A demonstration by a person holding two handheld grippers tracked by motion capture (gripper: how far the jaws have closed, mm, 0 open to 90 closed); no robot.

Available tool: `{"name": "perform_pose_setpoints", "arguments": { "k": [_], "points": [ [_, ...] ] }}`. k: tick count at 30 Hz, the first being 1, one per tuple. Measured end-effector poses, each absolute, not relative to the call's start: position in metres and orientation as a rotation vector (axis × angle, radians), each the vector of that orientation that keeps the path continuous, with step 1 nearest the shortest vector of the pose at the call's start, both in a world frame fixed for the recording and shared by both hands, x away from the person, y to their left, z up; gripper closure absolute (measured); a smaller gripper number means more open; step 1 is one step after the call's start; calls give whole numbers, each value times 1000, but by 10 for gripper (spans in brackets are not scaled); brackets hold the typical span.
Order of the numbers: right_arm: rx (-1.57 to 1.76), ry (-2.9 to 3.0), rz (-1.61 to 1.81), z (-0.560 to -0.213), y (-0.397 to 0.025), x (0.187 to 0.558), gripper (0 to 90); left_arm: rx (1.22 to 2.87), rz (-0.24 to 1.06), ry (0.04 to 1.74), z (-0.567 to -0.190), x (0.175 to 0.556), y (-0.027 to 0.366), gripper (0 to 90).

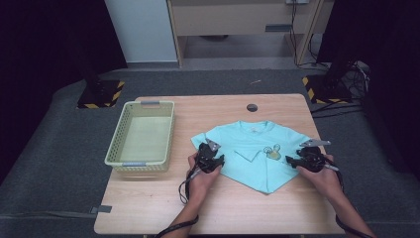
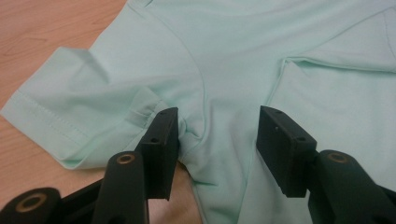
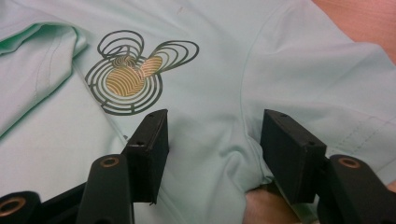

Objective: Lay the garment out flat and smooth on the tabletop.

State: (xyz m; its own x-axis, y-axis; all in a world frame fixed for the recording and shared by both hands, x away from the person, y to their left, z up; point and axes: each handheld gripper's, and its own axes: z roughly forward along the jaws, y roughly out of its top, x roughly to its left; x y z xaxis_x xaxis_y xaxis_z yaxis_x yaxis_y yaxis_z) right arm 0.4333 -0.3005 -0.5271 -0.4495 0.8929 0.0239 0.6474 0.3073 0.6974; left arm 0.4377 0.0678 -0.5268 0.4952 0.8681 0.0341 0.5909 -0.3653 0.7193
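Observation:
A mint-green T-shirt (image 1: 250, 144) lies on the wooden table (image 1: 158, 203), its lower part folded up into a point toward me. My left gripper (image 1: 218, 160) rests at the shirt's left underarm, open; in the left gripper view (image 2: 219, 133) its jaws straddle a puckered seam beside the short sleeve (image 2: 70, 112). My right gripper (image 1: 291, 161) sits at the shirt's right side, also open. Its jaws (image 3: 215, 140) stand either side of a raised fold of cloth, just below the round line-drawn print (image 3: 130, 74). A bit of table shows under that fold.
A pale yellow-green plastic basket (image 1: 115, 144) stands on the table's left half, with nothing inside. A dark round cable hole (image 1: 252, 107) sits near the far edge. Bare wood lies between me and the shirt. Dark stands and cables flank the table.

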Motion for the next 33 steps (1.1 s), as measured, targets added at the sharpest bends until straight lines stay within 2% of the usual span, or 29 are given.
{"name": "perform_pose_setpoints", "arguments": {
  "k": [7,12,15,25,33],
  "points": [
    [1410,2201,926,-521,-295,447,469,2083,560,1195,-514,451,61,469],
    [1340,2236,953,-515,-288,440,674,2095,544,1123,-501,444,43,473],
    [1319,2261,962,-515,-284,435,752,2107,510,1087,-499,440,29,472],
    [1294,2306,974,-523,-275,431,732,2146,434,1015,-504,439,-6,437],
    [1314,2287,1004,-526,-276,429,710,2152,403,992,-511,438,-27,445]
  ]
}}
